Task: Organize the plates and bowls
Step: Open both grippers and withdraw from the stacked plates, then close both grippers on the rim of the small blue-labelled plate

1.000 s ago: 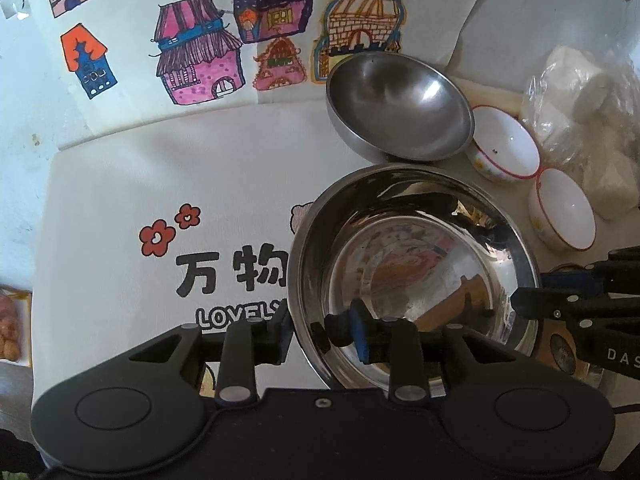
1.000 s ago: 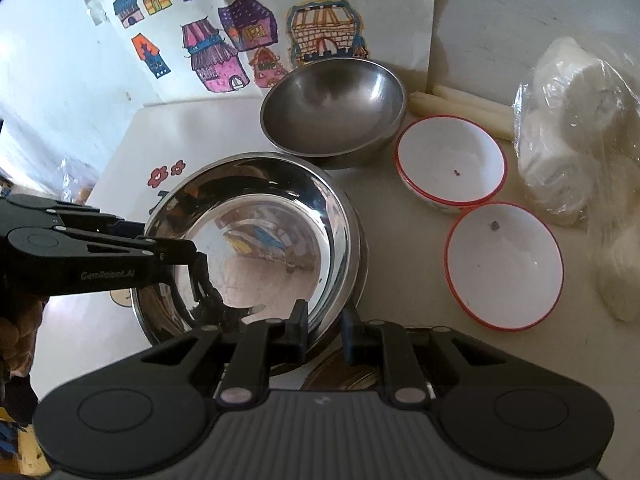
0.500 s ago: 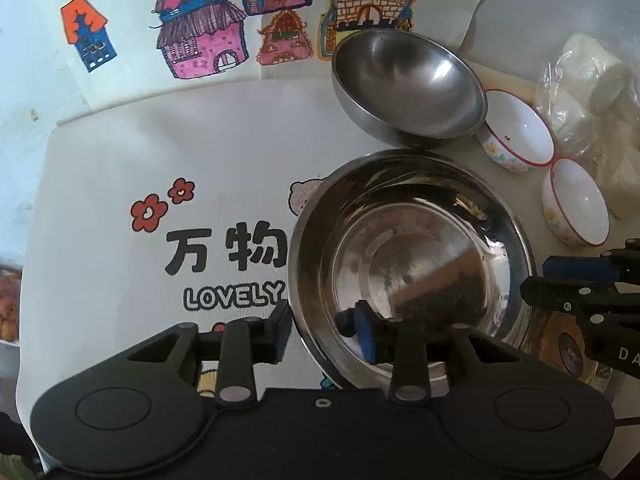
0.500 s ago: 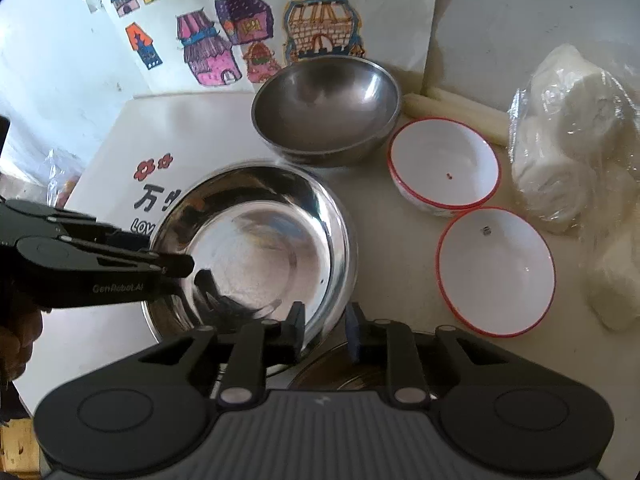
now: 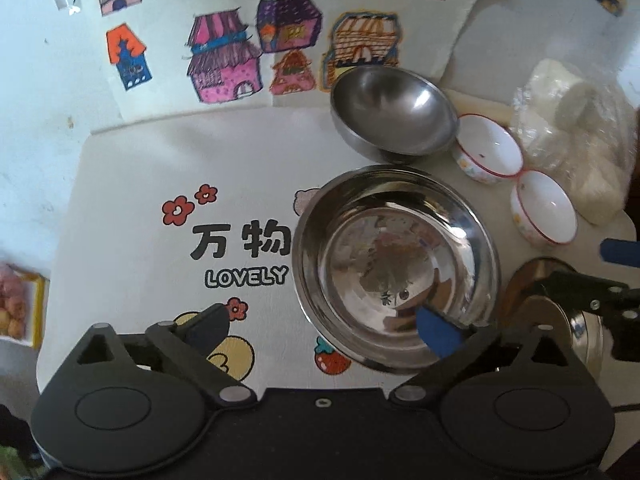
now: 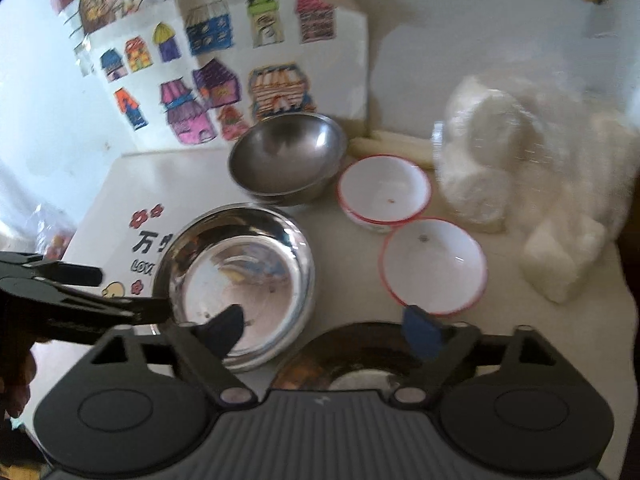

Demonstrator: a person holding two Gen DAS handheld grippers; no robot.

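Two hand-held grippers are working over a white printed mat [image 5: 160, 184] that is carrying cartoon flowers and the word LOVELY. The left gripper [image 5: 320, 328] is standing with its jaws spread wide and holding nothing; its blue-padded right finger [image 5: 436, 332] is overlapping the near rim of the wide steel plate [image 5: 396, 268], while its other finger is lying over the mat well to the left of that plate. The wide steel plate is sitting on the right part of the mat, covering part of the printed lettering. The right gripper [image 6: 324, 330] is likewise standing released, its jaws apart and empty; its left finger is lying over the near edge of the wide steel plate [image 6: 236, 280], and its blue-padded finger is lying just below the nearer white bowl [image 6: 434, 266]. Between these fingers a dark, shiny dish [image 6: 352, 356] is lying, partly hidden by the gripper body. Behind the plate a deep steel bowl [image 5: 394, 114] is resting against a sheet of coloured house drawings [image 5: 248, 52]. Two red-rimmed white bowls are standing just beside each other to the right, the farther white bowl [image 5: 490, 148] being nearest the steel bowl. A clear bag of white lumps [image 6: 528, 168] is lying beyond them.
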